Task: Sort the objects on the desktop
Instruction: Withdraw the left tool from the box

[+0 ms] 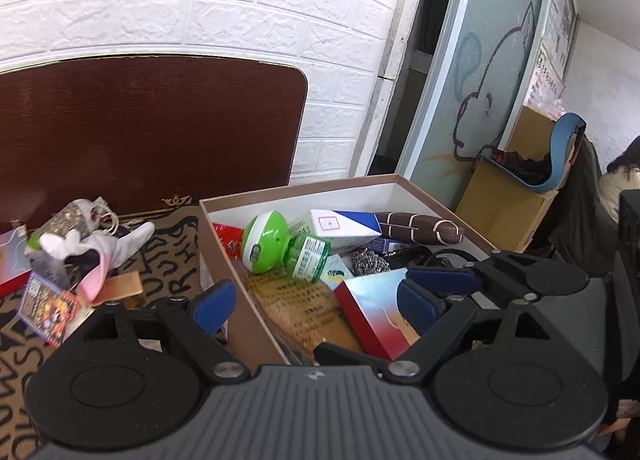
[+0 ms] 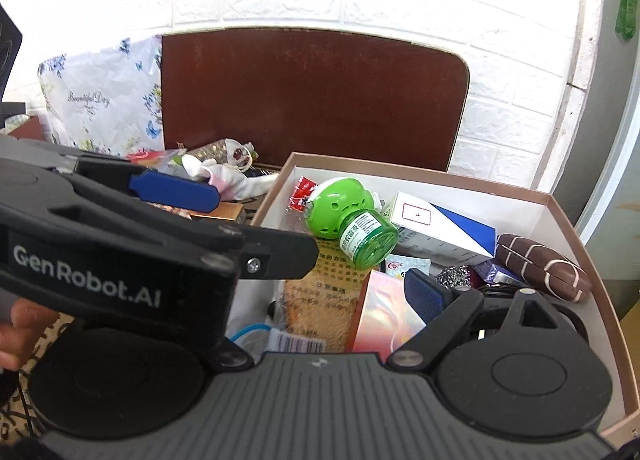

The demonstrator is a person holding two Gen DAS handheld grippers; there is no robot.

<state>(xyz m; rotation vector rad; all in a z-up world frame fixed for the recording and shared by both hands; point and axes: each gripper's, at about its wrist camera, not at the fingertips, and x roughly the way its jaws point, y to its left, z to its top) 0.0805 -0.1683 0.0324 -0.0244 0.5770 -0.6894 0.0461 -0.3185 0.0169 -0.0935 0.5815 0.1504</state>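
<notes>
Blue-padded left gripper (image 1: 316, 306) and right gripper (image 2: 280, 292) both gape wide, holding nothing, over the cardboard box (image 1: 224, 260) of sorted stuff. Looks between picks; next grab is probably the plush toy (image 1: 94, 250) beyond.

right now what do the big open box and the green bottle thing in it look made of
Box: looks like cardboard, matte tan outside, white inside; thin, stiff, straight-cut walls.
Green bottle thing: apparently plastic; glossy opaque green dome with vent holes, translucent green bottle with a paper label.
</notes>
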